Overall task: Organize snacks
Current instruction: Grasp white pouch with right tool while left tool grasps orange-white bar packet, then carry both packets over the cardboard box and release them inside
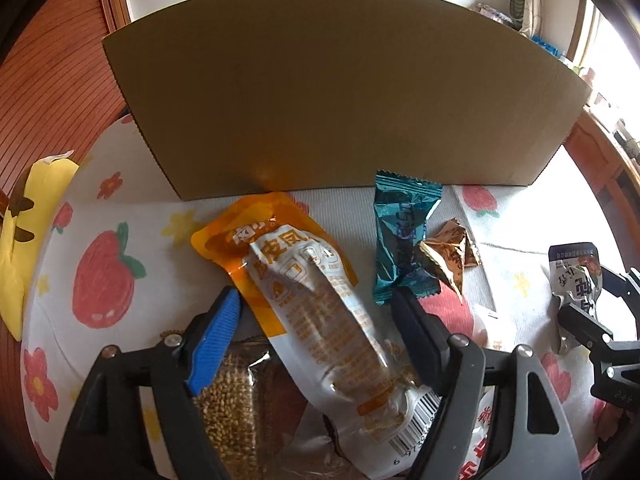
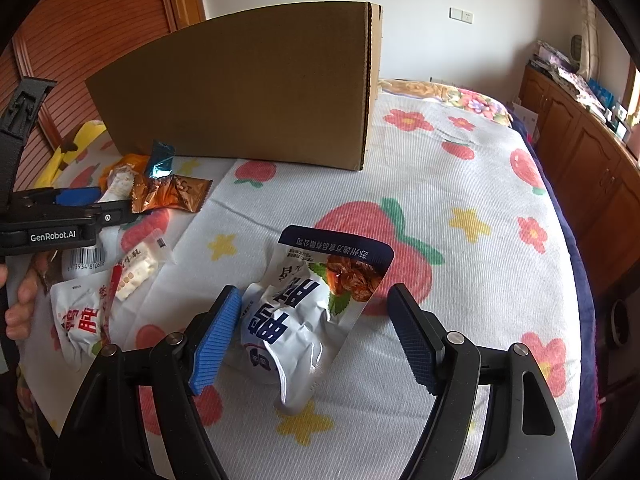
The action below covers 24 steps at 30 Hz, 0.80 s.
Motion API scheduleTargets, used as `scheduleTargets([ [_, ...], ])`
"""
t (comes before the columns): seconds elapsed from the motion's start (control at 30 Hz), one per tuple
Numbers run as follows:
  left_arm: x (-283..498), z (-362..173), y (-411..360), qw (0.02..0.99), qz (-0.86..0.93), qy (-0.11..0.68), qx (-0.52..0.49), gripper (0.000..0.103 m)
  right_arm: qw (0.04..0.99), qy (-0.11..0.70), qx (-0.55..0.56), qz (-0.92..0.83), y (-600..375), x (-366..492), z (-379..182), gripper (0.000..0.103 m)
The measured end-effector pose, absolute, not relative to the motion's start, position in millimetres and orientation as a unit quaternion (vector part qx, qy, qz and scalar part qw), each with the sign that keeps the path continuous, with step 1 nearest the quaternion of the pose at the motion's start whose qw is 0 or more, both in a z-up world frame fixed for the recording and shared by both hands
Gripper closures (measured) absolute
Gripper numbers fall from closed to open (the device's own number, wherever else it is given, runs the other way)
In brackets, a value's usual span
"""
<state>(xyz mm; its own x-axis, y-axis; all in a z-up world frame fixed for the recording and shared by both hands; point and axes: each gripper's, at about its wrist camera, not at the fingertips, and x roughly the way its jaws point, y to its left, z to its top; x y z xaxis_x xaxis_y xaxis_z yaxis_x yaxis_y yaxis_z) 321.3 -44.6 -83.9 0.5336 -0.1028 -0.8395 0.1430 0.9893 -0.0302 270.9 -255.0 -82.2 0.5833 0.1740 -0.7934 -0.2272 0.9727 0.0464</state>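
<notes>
My left gripper (image 1: 316, 304) is open, its fingers on either side of an orange and white snack pouch (image 1: 316, 312) that lies on the flowered bedspread. A teal wrapper (image 1: 400, 236) and a bronze candy wrapper (image 1: 448, 258) lie just beyond it, in front of a tall cardboard box (image 1: 332, 100). My right gripper (image 2: 314, 300) is open around a white and navy snack pouch (image 2: 308, 312) lying on the bedspread. The left gripper (image 2: 76, 204) shows at the left of the right wrist view, over the snack pile.
More packets lie under and beside the left gripper: a seed bar (image 1: 228, 400), a white and red pouch (image 2: 80, 320), a small white packet (image 2: 136, 268). A yellow plush toy (image 1: 28, 224) lies at the left. Wooden cabinets (image 2: 592, 168) line the right wall.
</notes>
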Motion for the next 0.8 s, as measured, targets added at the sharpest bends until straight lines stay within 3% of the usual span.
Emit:
scheduleTargets([
  [0.1,311.4,-81.6,-39.0,0.880,-0.073,0.470,0.015,0.049,0.889,0.442,-0.032,0.112,-254.3,270.8,-82.2,0.026],
  [0.27,298.7,-78.1,-27.7,0.879,-0.098,0.467,-0.001,0.064,0.889,0.443,-0.032,0.113,-253.3,270.6,-82.0,0.026],
  [0.4,283.8,-73.2,-23.4,0.885,-0.108,0.452,-0.001,0.066,0.889,0.443,-0.031,0.114,-253.5,271.1,-81.9,0.027],
  [0.5,272.1,-64.8,-18.9,0.892,-0.117,0.436,-0.006,0.066,0.888,0.441,-0.040,0.119,-252.7,270.0,-81.2,0.040],
  [0.53,267.2,-59.7,-18.0,0.897,-0.116,0.427,-0.004,0.066,0.888,0.441,-0.041,0.121,-252.8,269.4,-80.6,0.054],
  [0.8,246.5,-28.6,-14.4,0.911,-0.136,0.389,-0.016,0.066,0.886,0.442,-0.031,0.135,-258.5,268.7,-67.3,0.066],
])
